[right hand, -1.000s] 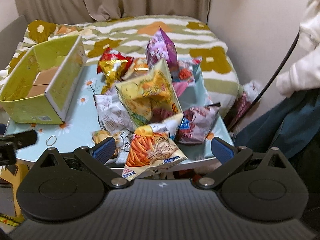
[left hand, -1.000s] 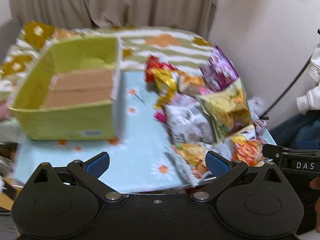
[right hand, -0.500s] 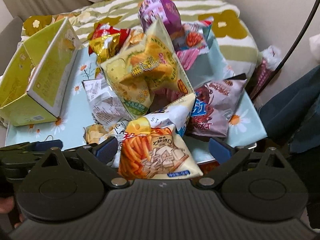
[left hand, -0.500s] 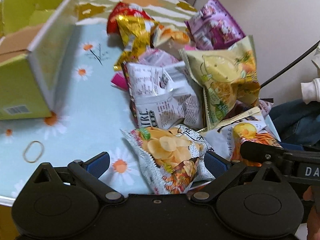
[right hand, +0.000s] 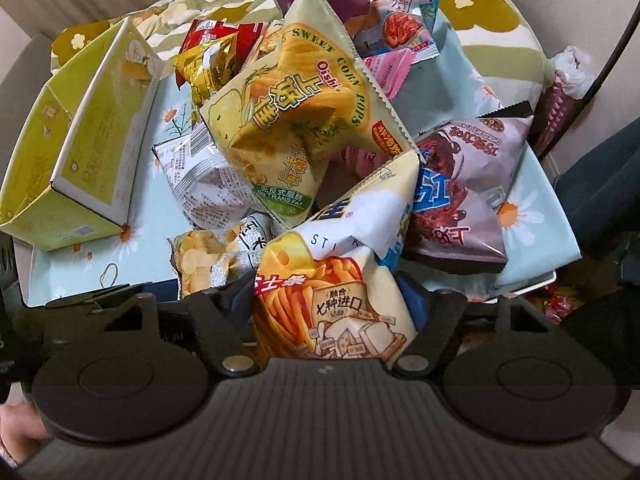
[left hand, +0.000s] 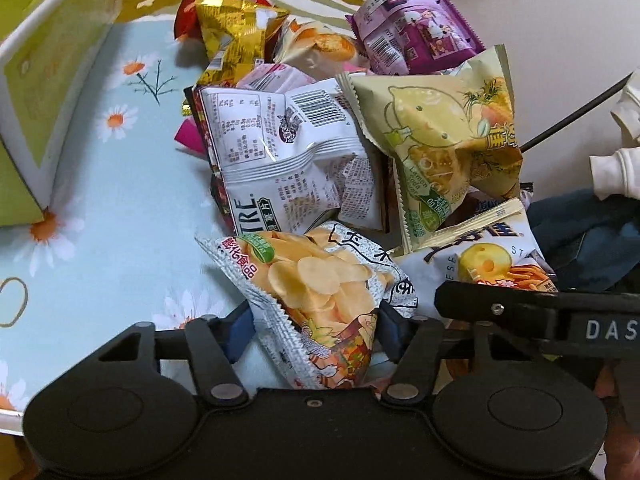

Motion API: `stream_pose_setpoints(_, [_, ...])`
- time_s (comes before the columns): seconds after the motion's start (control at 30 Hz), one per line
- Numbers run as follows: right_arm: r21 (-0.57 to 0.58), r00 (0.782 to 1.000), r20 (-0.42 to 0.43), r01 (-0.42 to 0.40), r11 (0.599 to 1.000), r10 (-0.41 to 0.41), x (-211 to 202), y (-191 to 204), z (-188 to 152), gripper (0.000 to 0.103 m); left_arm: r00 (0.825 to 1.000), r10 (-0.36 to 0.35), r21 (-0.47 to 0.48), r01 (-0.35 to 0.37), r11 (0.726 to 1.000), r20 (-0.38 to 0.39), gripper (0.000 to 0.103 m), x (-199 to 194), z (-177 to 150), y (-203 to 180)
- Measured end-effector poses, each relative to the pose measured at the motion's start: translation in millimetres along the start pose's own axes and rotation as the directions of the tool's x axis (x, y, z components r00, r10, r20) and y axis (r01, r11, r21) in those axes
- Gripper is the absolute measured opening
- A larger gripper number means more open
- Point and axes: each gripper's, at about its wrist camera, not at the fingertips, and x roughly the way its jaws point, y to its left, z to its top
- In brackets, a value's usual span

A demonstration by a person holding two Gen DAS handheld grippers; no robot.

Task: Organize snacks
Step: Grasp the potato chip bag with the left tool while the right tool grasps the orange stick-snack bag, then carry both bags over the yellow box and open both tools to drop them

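A heap of snack bags lies on a daisy-print table (left hand: 120, 184). My left gripper (left hand: 316, 332) has closed its jaws around the near end of a potato chip bag (left hand: 320, 280), blue pads pressing both sides. My right gripper (right hand: 328, 300) has closed its jaws around a cheese stick bag (right hand: 332, 292), which also shows in the left wrist view (left hand: 488, 256). Behind lie a yellow corn pops bag (right hand: 296, 120), a white bag (left hand: 280, 152), a purple bag (left hand: 412, 28) and a brown chocolate bag (right hand: 464, 200). A yellow-green cardboard box (right hand: 80, 152) stands open at left.
Red and gold bags (left hand: 228, 20) lie at the heap's far side. A rubber band (left hand: 12, 306) lies on the table at left. A flowered bedspread (right hand: 460, 4) is behind the table. A person's clothing (left hand: 600, 220) and a wall are on the right.
Both grippers have moved forward and down onto the heap. The left jaws have narrowed onto the chip bag and the right jaws onto the cheese stick bag.
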Motion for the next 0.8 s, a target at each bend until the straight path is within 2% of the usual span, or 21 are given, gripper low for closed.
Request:
stream_pose_setpoints(0.37, [-0.016,1.0,0.001,-0.02,1.0,0.02,-3,0,1,0.078,0.999,0.018,0.025,-0.019,1.0,0.047,0.058,-23,-12,-9])
stream_pose_setpoints(0.47, [-0.022,1.0,0.004,-0.027,0.999,0.028,-6,3,0,0.07,0.997,0.046,0.029,-0.048,0.998,0.066,0.057,-34,-15,-7])
stream_pose_setpoints(0.8, [-0.072,0.997,0.023,-0.077,0.994,0.079,-20,22,-4,0.065,0.985,0.1,0.004,-0.101,0.995,0.142,0.057,-75,-31,2])
